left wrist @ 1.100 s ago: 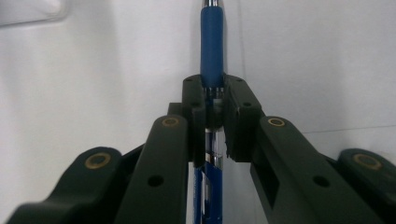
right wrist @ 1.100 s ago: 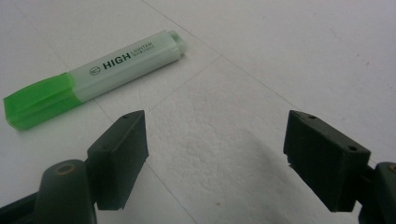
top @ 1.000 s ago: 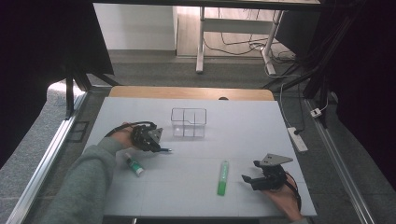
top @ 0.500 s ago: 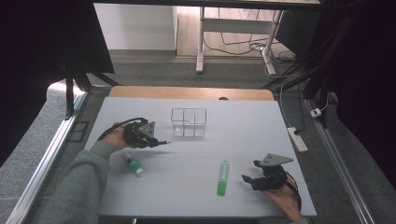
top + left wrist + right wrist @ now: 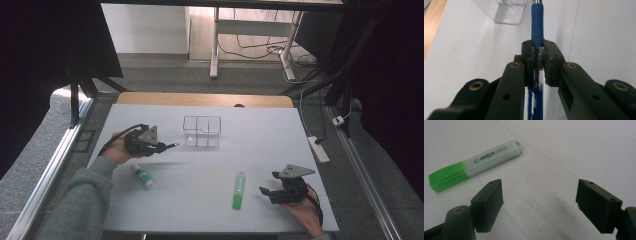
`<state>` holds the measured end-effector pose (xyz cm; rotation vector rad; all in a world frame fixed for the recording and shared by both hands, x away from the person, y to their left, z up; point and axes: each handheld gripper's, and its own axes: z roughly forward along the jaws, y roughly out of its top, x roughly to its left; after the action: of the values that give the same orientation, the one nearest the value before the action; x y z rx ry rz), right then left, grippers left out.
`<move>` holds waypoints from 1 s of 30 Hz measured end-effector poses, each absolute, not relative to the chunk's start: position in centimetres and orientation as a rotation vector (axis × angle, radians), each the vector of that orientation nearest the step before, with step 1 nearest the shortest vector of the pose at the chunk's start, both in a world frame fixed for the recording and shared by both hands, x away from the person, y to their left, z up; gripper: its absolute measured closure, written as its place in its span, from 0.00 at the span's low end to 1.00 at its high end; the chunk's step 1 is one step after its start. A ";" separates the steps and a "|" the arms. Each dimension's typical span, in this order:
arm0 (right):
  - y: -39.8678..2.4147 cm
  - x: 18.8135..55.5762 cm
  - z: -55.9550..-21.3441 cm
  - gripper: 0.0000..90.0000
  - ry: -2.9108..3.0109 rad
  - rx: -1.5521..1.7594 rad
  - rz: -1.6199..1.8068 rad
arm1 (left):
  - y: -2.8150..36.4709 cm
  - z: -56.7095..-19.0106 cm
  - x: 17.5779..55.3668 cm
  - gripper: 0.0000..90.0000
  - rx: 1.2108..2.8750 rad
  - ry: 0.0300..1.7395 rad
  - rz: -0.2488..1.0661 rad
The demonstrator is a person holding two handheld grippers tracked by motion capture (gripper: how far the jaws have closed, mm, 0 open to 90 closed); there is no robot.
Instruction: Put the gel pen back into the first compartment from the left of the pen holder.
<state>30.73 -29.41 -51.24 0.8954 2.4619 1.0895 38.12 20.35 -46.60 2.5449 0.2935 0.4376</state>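
Observation:
My left gripper (image 5: 161, 146) is shut on a blue pen (image 5: 537, 27), which points toward the clear plastic organizer box (image 5: 202, 131) a short way off. In the left gripper view the pen runs up between the closed jaws toward the box (image 5: 507, 11). A green highlighter (image 5: 239, 190) lies on the white table, left of my right gripper (image 5: 266, 192), which stands open and empty. The right gripper view shows the highlighter (image 5: 475, 163) lying beyond the left jaw. A small white tube with a green cap (image 5: 142, 176) lies below my left hand.
The white tabletop (image 5: 260, 145) ends in a wooden strip (image 5: 200, 99) at the far edge. A white power strip (image 5: 318, 148) lies off the table's right side. Metal rails run along both sides.
My left gripper has lifted and swung the pen from pointing down-right to pointing right, toward the box. The right gripper has stayed in place.

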 end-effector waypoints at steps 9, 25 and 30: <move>-29.5 30.7 -51.2 0.24 2.457 0.895 1.090 | 20.8 -46.2 37.6 0.88 2.475 0.361 0.477; -29.5 30.7 -51.1 0.24 2.452 0.894 1.090 | 20.8 -44.6 36.8 0.88 2.307 0.452 0.513; -29.5 30.7 -51.1 0.24 2.452 0.895 1.087 | 20.8 -44.2 36.6 0.88 2.250 0.469 0.513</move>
<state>30.71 -29.52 -51.15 0.8950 2.4517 1.0874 36.58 20.77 -44.17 2.2496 0.4686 0.5128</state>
